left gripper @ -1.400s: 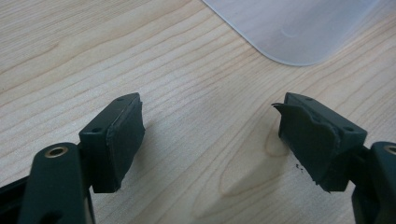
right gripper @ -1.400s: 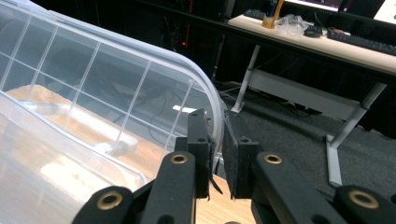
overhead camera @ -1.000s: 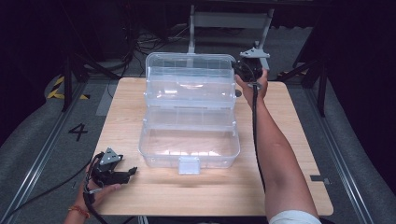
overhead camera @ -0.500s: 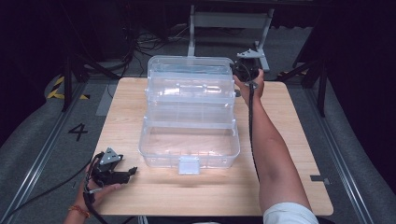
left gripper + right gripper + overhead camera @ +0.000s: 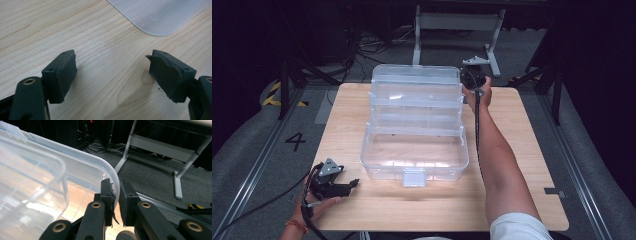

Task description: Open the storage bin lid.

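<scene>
Your right gripper is pinched tight on the thin rim of the lid at the far right corner of the clear box. You hold it by the edge because that is the part thin enough to fit between the jaws, so you can swing the lid. The box sits in the middle of the table. Your left gripper rests near the left front corner, jaws wide apart and holding nothing, out of the way but ready to help.
</scene>
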### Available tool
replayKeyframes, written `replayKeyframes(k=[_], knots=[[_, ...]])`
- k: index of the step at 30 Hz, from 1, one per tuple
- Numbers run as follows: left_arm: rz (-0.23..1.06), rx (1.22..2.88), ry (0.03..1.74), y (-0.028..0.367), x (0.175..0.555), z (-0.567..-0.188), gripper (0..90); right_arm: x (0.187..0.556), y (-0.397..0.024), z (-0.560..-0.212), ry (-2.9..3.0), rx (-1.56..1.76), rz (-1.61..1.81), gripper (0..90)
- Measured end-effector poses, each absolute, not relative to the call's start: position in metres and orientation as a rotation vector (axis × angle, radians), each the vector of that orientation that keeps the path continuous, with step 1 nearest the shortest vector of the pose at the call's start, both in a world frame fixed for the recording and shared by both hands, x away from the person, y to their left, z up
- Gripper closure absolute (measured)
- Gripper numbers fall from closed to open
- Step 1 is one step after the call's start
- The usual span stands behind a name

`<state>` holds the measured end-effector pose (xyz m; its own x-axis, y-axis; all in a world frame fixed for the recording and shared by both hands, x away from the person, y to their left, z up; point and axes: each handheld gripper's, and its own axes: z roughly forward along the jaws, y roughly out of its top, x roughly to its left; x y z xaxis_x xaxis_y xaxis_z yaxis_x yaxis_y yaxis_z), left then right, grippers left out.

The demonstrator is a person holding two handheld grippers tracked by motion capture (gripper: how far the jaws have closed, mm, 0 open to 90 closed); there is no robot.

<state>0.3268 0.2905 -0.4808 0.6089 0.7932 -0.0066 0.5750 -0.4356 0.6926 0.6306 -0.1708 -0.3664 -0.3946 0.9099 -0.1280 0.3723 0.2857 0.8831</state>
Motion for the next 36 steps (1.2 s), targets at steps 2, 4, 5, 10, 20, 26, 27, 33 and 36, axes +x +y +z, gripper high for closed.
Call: replayKeyframes(k=[2, 4, 5, 10, 20, 26, 27, 33, 36], knots=[[0.423, 2.168, 1.073, 0.291, 0.327, -0.481, 22.5, 0.632, -0.171, -0.369, 1.917, 1.150, 1.046, 82.9], [0.427, 2.171, 1.069, 0.291, 0.327, -0.481, 22.5, 0.633, -0.170, -0.372, 1.922, 1.161, 1.040, 83.0], [0.429, 2.173, 1.067, 0.291, 0.327, -0.481, 22.5, 0.634, -0.170, -0.372, 1.930, 1.158, 1.026, 83.0], [0.423, 2.168, 1.073, 0.290, 0.327, -0.481, 22.5, 0.637, -0.169, -0.376, 1.949, 1.163, 1.007, 82.9], [0.426, 2.167, 1.074, 0.290, 0.327, -0.481, 22.5, 0.639, -0.171, -0.379, 1.965, 1.191, 1.016, 82.7], [0.420, 2.167, 1.076, 0.290, 0.327, -0.481, 22.5, 0.639, -0.172, -0.379, 1.968, 1.189, 1.020, 81.9], [0.422, 2.168, 1.075, 0.290, 0.327, -0.481, 22.5, 0.639, -0.171, -0.378, 1.972, 1.182, 1.007, 81.7], [0.426, 2.165, 1.073, 0.290, 0.327, -0.481, 22.5, 0.637, -0.172, -0.375, 1.980, 1.169, 1.003, 80.6], [0.422, 2.165, 1.077, 0.290, 0.327, -0.481, 22.5, 0.635, -0.173, -0.373, 1.973, 1.152, 0.996, 78.4]])
